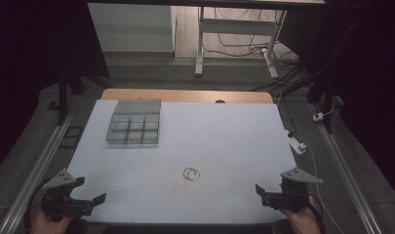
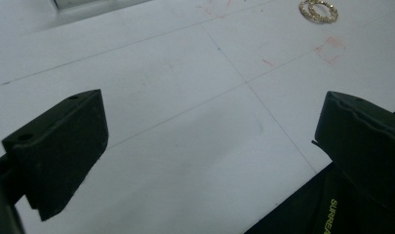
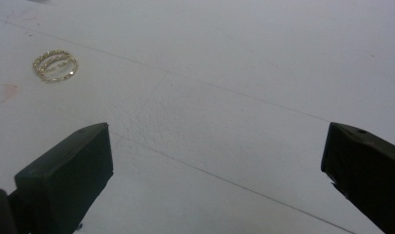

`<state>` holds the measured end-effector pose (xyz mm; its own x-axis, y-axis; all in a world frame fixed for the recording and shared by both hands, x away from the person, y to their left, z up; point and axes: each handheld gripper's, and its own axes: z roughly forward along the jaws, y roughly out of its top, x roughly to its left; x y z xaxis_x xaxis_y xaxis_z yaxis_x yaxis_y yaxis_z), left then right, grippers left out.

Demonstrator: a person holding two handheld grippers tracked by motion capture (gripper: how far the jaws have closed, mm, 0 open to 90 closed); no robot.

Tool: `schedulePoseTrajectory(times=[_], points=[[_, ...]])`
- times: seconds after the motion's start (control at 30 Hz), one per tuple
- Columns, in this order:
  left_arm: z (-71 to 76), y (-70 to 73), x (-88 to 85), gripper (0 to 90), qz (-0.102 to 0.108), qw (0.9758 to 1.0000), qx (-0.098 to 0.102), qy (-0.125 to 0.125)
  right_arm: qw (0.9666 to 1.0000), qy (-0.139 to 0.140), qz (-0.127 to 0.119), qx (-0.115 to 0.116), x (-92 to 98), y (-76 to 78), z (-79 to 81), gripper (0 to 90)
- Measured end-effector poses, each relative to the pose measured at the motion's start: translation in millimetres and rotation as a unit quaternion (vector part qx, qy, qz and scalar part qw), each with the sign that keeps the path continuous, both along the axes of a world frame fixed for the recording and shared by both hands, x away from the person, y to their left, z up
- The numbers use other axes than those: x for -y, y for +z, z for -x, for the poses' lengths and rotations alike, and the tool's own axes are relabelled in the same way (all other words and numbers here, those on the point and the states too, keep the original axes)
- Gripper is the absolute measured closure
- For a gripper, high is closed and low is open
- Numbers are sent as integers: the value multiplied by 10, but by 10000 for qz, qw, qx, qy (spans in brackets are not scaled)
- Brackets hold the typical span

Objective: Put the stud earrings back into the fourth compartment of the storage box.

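Two thin gold rings (image 1: 191,174) lie overlapping on the white table mat (image 1: 224,131), near its front middle. In the left gripper view the gold rings (image 2: 319,10) sit at the top right, far beyond the jaws. The right gripper view has the gold rings (image 3: 55,66) at its upper left. My left gripper (image 1: 91,190) rests at the front left corner of the mat, open and holding nothing. My right gripper (image 1: 260,194) sits at the front right, also open with nothing in it. Wide bare mat lies between the jaws of the left gripper (image 2: 212,105) and of the right gripper (image 3: 218,131).
A clear plastic box (image 1: 134,129) with several compartments stands at the back left of the mat. Faint pencil lines and red marks (image 2: 329,48) cross the mat. Beyond the wooden table edge (image 1: 185,95) are a desk frame and floor cables.
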<state>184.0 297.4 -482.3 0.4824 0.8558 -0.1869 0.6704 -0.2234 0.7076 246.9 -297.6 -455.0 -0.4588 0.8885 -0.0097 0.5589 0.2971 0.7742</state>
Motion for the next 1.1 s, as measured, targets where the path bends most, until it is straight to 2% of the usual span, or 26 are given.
schedulePoseTrajectory(times=[0.17,0.33,0.47,0.6,1.0,1.1], points=[[-11,-3,29,0,-106,9999,-18,-65,10000,18,57,-46,-7,-1,-8,0],[-18,-3,57,0,-205,9997,-20,-153,9998,146,-25,-144,1,-5,-19,0],[-24,-4,55,0,-169,9997,-21,-170,9995,199,-81,-215,8,-7,-29,0],[-36,-6,32,0,-23,9997,-87,-247,9991,270,-175,-294,19,-11,-43,0],[-44,2,77,0,-135,9995,-71,-289,9985,355,-148,-390,9,-20,-56,0],[-49,19,87,0,-55,9995,-22,-322,9983,365,-172,-416,9,-24,-63,0]])
